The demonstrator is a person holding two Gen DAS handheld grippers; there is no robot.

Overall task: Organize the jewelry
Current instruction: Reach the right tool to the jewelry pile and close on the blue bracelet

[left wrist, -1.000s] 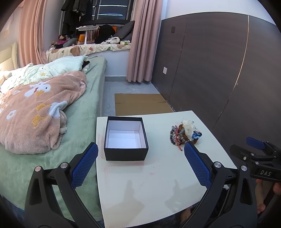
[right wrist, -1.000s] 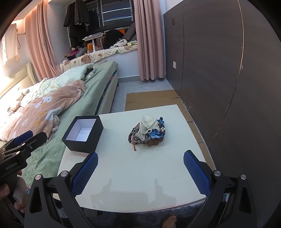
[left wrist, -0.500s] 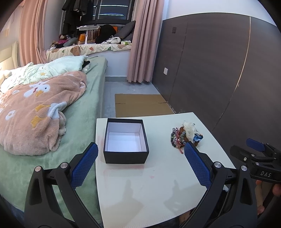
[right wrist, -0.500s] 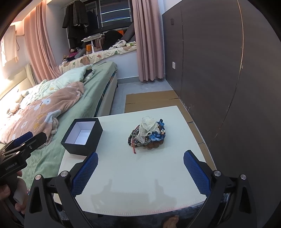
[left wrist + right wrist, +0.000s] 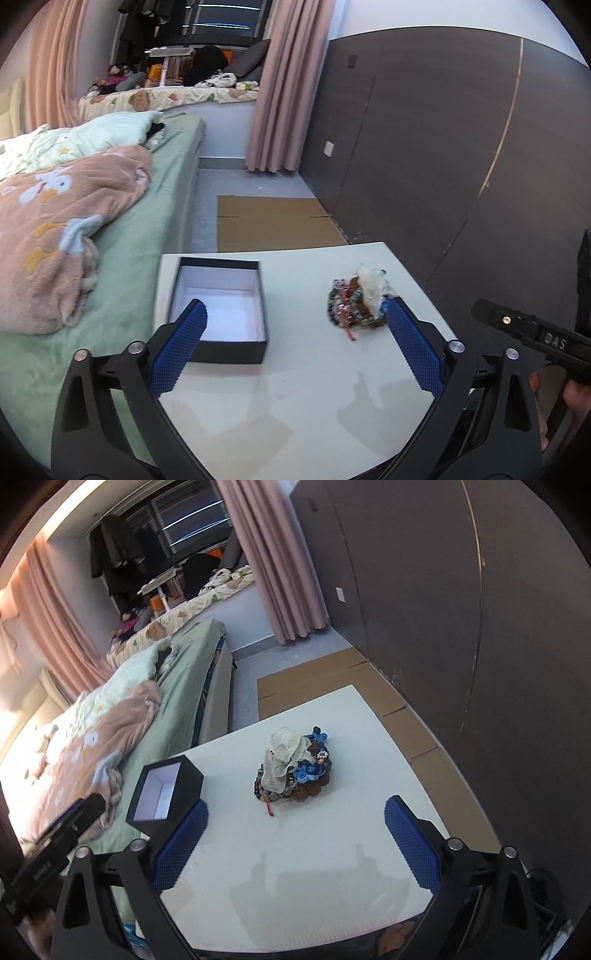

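A heap of jewelry (image 5: 356, 304) lies on the white table (image 5: 303, 398): beaded bracelets, a cream fabric flower and blue pieces. It also shows in the right wrist view (image 5: 295, 770). An open black box with a white inside (image 5: 218, 310) stands to its left and shows in the right wrist view too (image 5: 166, 794). My left gripper (image 5: 295, 343) is open and empty, near the box's front edge. My right gripper (image 5: 295, 834) is open and empty, above the table short of the heap.
A bed with a green sheet and a pink blanket (image 5: 62, 229) runs along the table's left side. A dark panelled wall (image 5: 461, 155) stands to the right. Flat cardboard (image 5: 273, 225) lies on the floor beyond the table.
Both grippers have moved forward over the table. The left one has come close to the box. The right one has tilted and drawn nearer the heap. Both stay open.
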